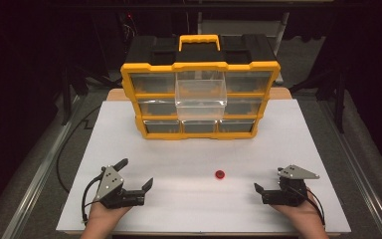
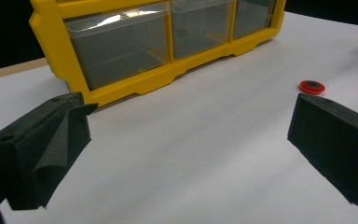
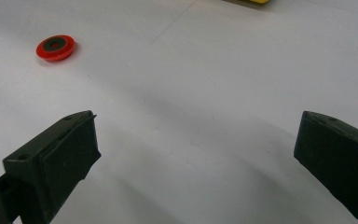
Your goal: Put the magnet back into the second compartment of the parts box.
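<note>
A small red disc with a dark centre [image 1: 220, 174] lies flat on the white tabletop [image 1: 303, 134], between my two grippers and nearer the right one. My left gripper [image 1: 137, 173] rests at the front left, jaws wide open and empty. In the left gripper view the left gripper [image 2: 186, 140] has the disc [image 2: 312, 87] ahead and to the right, just beyond its right jaw. My right gripper [image 1: 268, 179] sits at the front right, also open and empty. In the right gripper view the right gripper [image 3: 196, 149] has the disc [image 3: 55, 47] ahead to the upper left.
A yellow and black organizer [image 1: 129, 82] with clear drawers stands at the back centre of the table. Its upper middle drawer [image 1: 200, 94] is pulled out toward me. The organizer's bottom drawers [image 2: 121, 46] look empty. A black cable [image 1: 64, 149] trails off the table's left side.
</note>
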The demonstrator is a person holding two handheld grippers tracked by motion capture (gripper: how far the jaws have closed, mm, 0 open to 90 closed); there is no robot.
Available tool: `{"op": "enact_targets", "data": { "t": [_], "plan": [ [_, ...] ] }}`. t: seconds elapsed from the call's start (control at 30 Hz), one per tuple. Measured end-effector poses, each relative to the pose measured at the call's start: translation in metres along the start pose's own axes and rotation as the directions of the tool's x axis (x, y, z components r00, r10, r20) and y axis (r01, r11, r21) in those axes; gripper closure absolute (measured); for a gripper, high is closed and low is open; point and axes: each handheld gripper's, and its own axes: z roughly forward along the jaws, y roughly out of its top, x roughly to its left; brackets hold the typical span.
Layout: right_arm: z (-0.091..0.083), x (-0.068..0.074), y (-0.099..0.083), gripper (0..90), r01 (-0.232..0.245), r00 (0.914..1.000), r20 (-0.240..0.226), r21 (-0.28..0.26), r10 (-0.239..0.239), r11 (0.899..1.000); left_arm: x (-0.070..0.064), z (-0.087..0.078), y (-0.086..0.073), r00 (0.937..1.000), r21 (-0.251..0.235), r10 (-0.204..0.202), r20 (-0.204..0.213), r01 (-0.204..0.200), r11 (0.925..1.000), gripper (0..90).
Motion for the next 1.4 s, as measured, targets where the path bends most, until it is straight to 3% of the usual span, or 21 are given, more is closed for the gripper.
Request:
{"op": "enact_targets", "data": {
  "t": [0.43,0.57,0.7,0.8,1.13,1.23,1.4],
  "plan": [
    [0.006,0.013,0.004,0.4,0.052,0.9955,-0.081,0.032,-0.05,0.998,0.0,0.001,0.0,1.0,-0.001,0.0,0.008,0.0,1.0,0.4],
    [0.01,0.022,0.008,0.4,0.068,0.9897,-0.128,0.026,-0.064,0.997,-0.001,0.002,0.0,0.9999,0.002,0.004,0.014,-0.004,1.0,0.4],
    [0.016,0.033,0.013,0.4,0.106,0.9835,-0.151,0.037,-0.099,0.994,-0.001,0.002,0.0,0.9999,0.001,0.005,0.015,-0.005,1.0,0.4],
    [0.022,0.039,0.018,0.4,0.109,0.9807,-0.166,0.034,-0.102,0.993,-0.001,0.002,0.0,0.9999,0.0,0.004,0.014,-0.004,1.0,0.4],
    [0.04,0.047,0.039,2.5,0.113,0.9794,-0.168,0.001,-0.111,0.994,-0.001,0.003,-0.001,0.9998,0.002,0.006,0.017,-0.006,1.0,0.4],
    [0.05,0.052,0.047,5.9,0.12,0.9792,-0.163,-0.007,-0.12,0.993,-0.001,0.003,-0.001,0.9999,0.001,0.004,0.016,-0.004,1.0,0.4],
    [0.062,0.056,0.057,13.9,0.093,0.9791,-0.181,-0.009,-0.093,0.996,-0.001,0.003,-0.002,0.9998,0.001,0.004,0.018,-0.004,1.0,0.4]
  ]
}}
